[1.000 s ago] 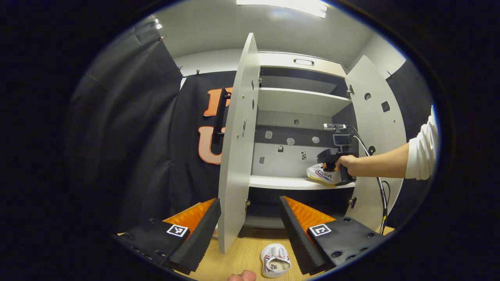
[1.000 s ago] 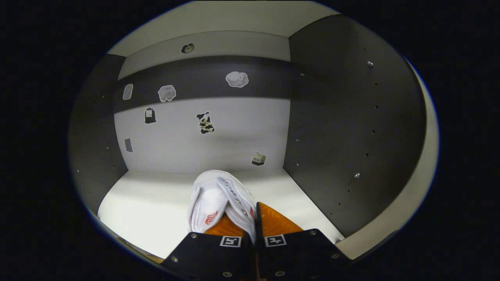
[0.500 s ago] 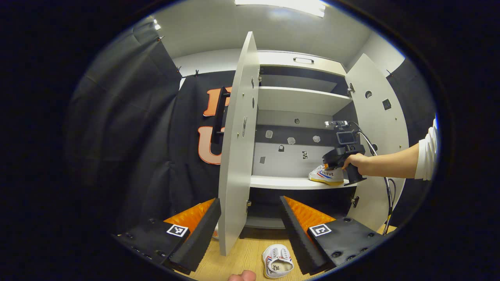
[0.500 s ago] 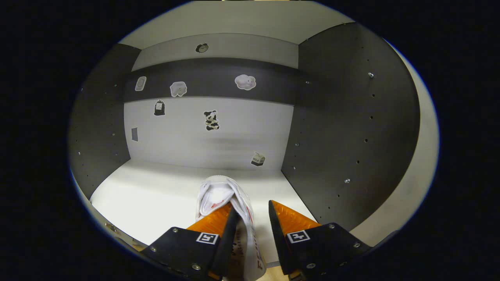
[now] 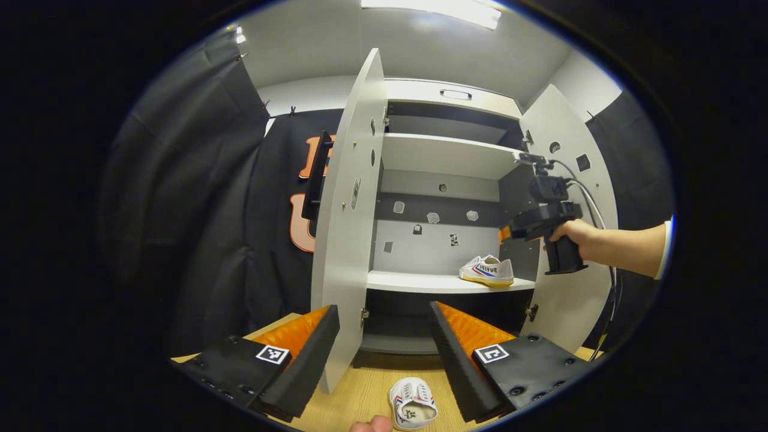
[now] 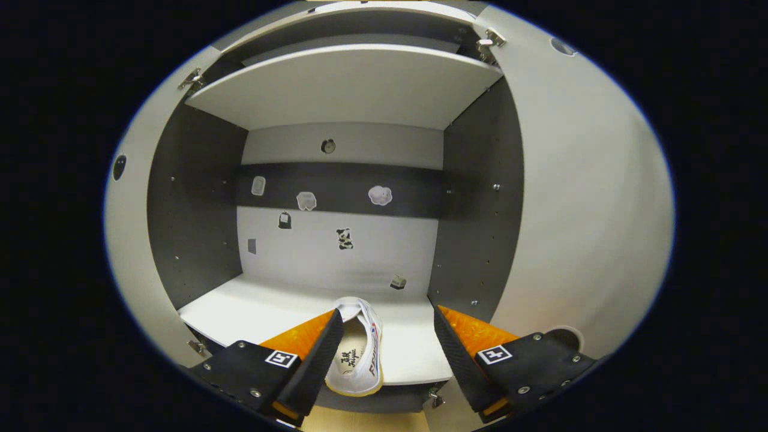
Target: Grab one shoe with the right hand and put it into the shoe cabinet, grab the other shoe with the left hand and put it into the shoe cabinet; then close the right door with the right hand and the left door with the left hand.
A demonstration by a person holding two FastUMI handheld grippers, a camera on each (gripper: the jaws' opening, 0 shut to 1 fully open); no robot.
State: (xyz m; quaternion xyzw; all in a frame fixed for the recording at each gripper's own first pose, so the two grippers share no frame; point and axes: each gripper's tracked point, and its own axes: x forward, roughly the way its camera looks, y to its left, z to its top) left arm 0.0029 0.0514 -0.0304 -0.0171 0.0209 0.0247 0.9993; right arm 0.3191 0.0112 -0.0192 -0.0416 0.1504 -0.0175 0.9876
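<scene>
Lettering on the shelved sneaker (image 5: 488,271) is blurred. My right gripper (image 6: 384,354) is spread wide, empty, the sneaker between its fingers. My left gripper (image 5: 384,354) is wide; second sneaker (image 5: 413,404) on floor (image 5: 360,396) at 6 o'clock. Left door (image 5: 347,222) stands ajar at 11 o'clock.

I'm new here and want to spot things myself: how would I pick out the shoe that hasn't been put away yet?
Find the tall pale shoe cabinet with both doors swung open. Look down to the wooden floor just in front of it, between the doors. The small white shoe with red and blue stripes lies there, opening up; its twin stands on the cabinet's middle shelf instead.
</scene>
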